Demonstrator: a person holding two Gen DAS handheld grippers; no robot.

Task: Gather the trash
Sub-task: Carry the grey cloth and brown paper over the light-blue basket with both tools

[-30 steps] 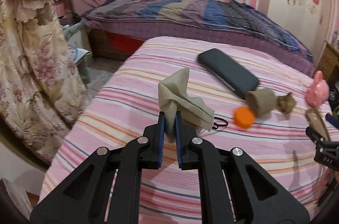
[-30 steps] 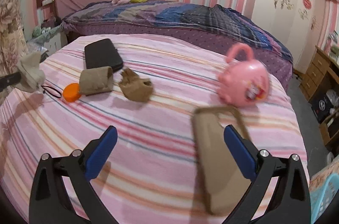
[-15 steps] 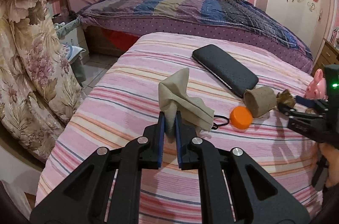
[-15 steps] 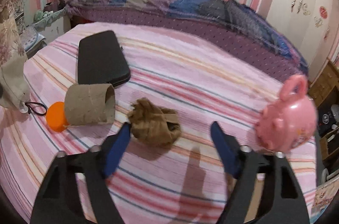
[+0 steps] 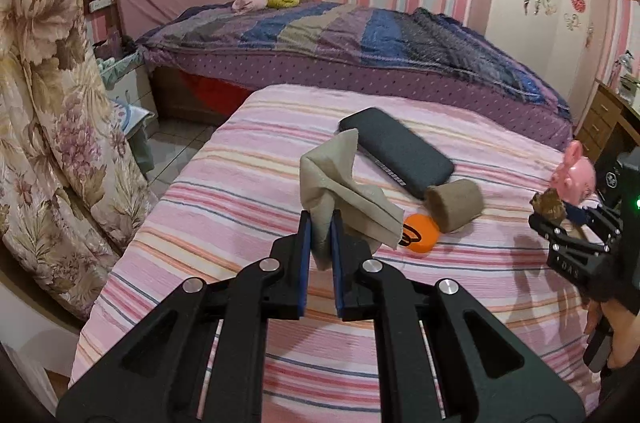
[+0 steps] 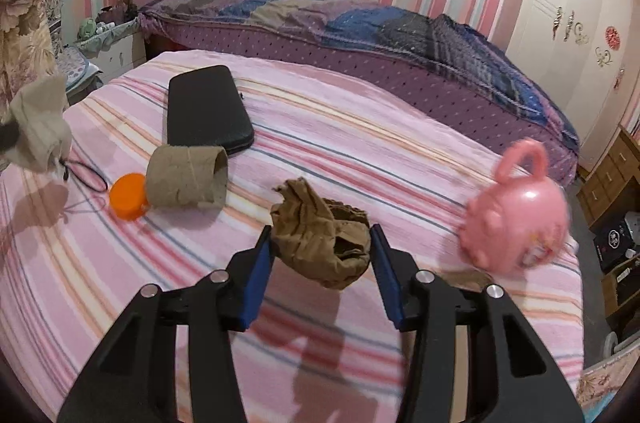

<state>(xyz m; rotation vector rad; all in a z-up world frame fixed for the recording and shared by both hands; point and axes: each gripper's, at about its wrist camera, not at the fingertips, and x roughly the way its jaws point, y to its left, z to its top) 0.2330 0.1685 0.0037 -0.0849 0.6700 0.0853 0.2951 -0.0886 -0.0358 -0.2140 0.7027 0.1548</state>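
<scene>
The crumpled brown paper wad [image 6: 320,243] sits between the jaws of my right gripper [image 6: 322,263], lifted clear of the pink striped bed [image 6: 360,151] — its shadow falls on the sheet below. Those jaws have just been closing, and both blue pads now touch the wad's sides. To the left of the wad lies a cardboard tube [image 6: 186,177] on its side, and just beyond that an orange cap [image 6: 127,196] touching the tube's end. Behind the tube, a flat black case [image 6: 208,111] rests on the sheet. Right of the wad sits a pink plastic toy bag [image 6: 516,219], blurred.

Farther left of the wad, my left gripper [image 5: 319,243] has its jaws clamped tight on a beige cloth [image 5: 340,191], which stands up out of them above the bed. A thin black loop [image 6: 86,173] lies on the sheet near the cap — I cannot tell whether it hangs from the cloth.
</scene>
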